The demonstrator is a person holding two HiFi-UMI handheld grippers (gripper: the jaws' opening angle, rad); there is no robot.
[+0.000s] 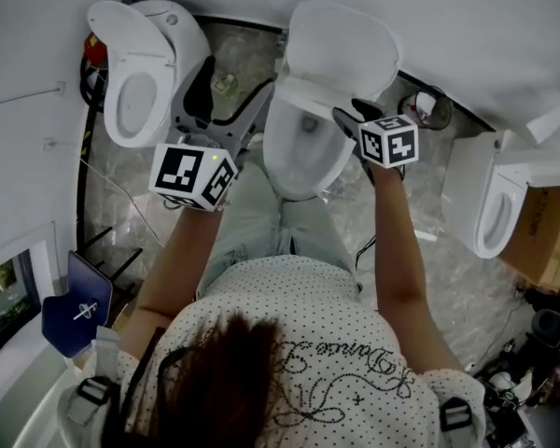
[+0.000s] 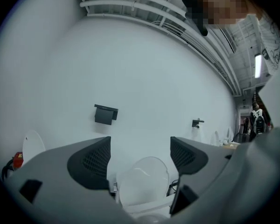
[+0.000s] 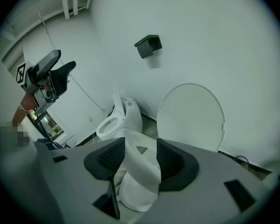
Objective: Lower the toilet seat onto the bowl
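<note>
Had toilet seat (image 3: 141,174) gripped in R gripper (image 3: 136,157): jaws clenched on seat's white rim, pads pressed to it from both sides. Found seat tilted, front edge lifted off bowl (image 1: 303,161), partway btwn bowl & raised lid (image 1: 341,49); not resting on bowl. Saw lid upright behind bowl, vs. white wall. Reached R gripper in at bowl's right side, angled downward, forearm stretched along bowl's right. Saw L gripper (image 2: 140,155) off to bowl's left, clear of it & touching nothing: jaws released, wide apart, nothing btwn them, just wall & lid in the gap beyond. Noted black wall holder (image 2: 105,114) high on wall, above & left of bowl. Spotted 2nd toilet (image 1: 140,73) well left of bowl, lid up too, w/ red item (image 1: 95,49) just past it by wall. Spotted 3rd toilet (image 1: 490,199) well right of bowl, cardboard box (image 1: 539,236) beyond that. Saw grey marbled floor (image 1: 429,278) round bowl on both sides. Stood w/ legs in pale trousers (image 1: 261,213) right in front of bowl, knees close to its front rim.
</note>
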